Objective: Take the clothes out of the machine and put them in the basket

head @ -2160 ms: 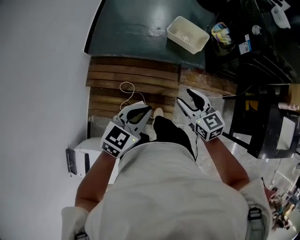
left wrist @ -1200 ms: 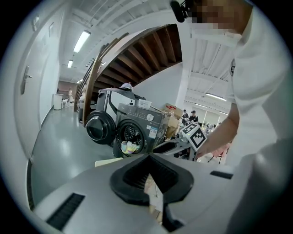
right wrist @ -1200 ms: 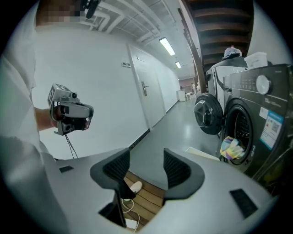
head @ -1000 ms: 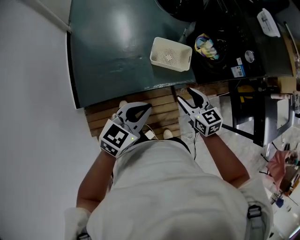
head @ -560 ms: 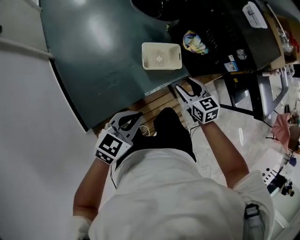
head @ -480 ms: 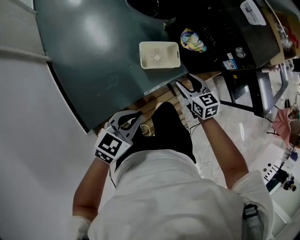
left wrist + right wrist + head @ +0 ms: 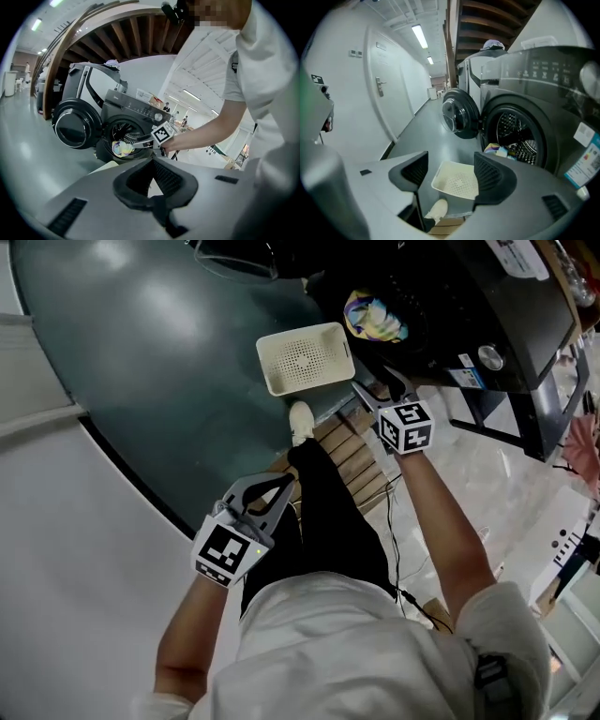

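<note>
Two grippers, one load. Right gripper (image 7: 373,383): jaws parted, having just been opening, nothing between them; it is pointing at the basket (image 7: 302,354), the clothes (image 7: 373,317) lying further right in the machine (image 7: 525,101) mouth. Left gripper (image 7: 274,495): tips together, empty, hanging well back.

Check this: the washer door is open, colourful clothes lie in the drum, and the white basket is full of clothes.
Wrong on the basket: it is empty, as the right gripper view shows. The door is open and clothes lie in the drum.
</note>
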`<act>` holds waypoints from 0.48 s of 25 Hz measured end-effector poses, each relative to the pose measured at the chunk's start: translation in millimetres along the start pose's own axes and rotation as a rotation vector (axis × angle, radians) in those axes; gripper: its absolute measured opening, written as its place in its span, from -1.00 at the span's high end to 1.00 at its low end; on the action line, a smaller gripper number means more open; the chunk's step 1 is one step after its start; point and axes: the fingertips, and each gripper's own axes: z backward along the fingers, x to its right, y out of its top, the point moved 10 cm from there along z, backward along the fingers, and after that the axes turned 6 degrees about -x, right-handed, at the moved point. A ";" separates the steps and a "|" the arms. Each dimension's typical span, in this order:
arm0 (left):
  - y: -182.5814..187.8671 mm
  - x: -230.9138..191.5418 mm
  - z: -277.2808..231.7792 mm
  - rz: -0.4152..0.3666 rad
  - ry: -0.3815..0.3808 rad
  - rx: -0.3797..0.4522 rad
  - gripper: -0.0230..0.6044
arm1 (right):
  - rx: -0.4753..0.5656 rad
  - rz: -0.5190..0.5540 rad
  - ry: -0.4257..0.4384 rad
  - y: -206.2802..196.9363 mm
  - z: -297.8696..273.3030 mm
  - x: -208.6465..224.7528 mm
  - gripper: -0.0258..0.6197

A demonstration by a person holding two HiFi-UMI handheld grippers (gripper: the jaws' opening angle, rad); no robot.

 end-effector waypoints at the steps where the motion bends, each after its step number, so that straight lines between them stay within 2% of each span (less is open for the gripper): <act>1: 2.7 -11.2 -12.7 -0.003 -0.017 -0.012 0.94 | -0.013 -0.020 -0.025 -2.8 -14.8 14.5 0.02; 8: 23.4 -65.6 -89.7 -0.044 -0.117 -0.054 0.94 | -0.069 -0.142 -0.149 -11.9 -103.9 107.2 -0.20; 12: 27.1 -89.5 -117.2 -0.038 -0.152 -0.071 0.94 | -0.091 -0.156 -0.183 -13.9 -147.9 144.6 -0.32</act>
